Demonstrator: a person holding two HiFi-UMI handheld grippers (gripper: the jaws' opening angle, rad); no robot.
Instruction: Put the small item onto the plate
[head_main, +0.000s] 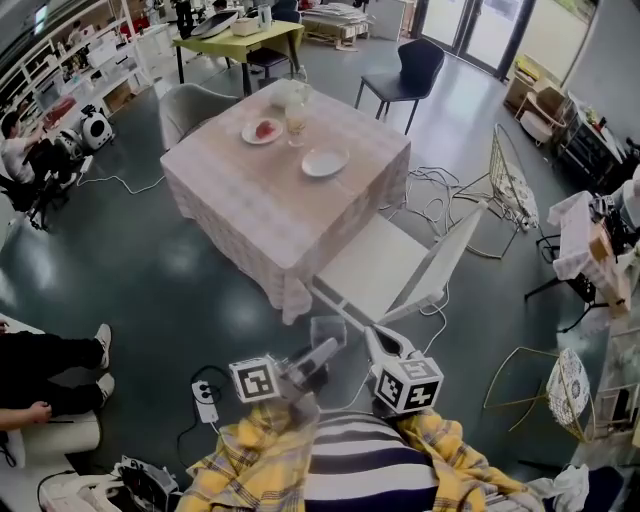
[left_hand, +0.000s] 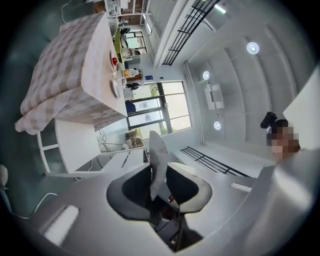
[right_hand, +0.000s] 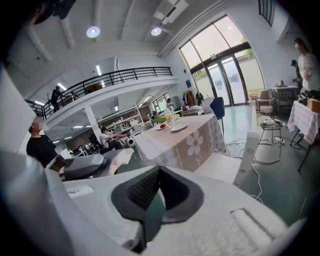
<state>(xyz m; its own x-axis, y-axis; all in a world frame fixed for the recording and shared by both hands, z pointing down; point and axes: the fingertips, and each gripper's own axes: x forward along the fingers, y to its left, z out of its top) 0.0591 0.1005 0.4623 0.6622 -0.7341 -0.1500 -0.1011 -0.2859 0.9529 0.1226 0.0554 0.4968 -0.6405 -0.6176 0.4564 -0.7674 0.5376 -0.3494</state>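
Head view: left gripper (head_main: 327, 351) and right gripper (head_main: 374, 336) are both pinched closed, holding nothing. The small red item (head_main: 265, 129) sits on a plate (head_main: 247, 134), at 11 o'clock from the second plate (head_main: 325, 162).

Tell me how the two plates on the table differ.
The far plate holds a red item; the near plate looks empty. In the head view the far plate sits just left of the glass, while the near plate lies on the side towards the white chair. Both are round, pale and lie flat on the checked tablecloth.
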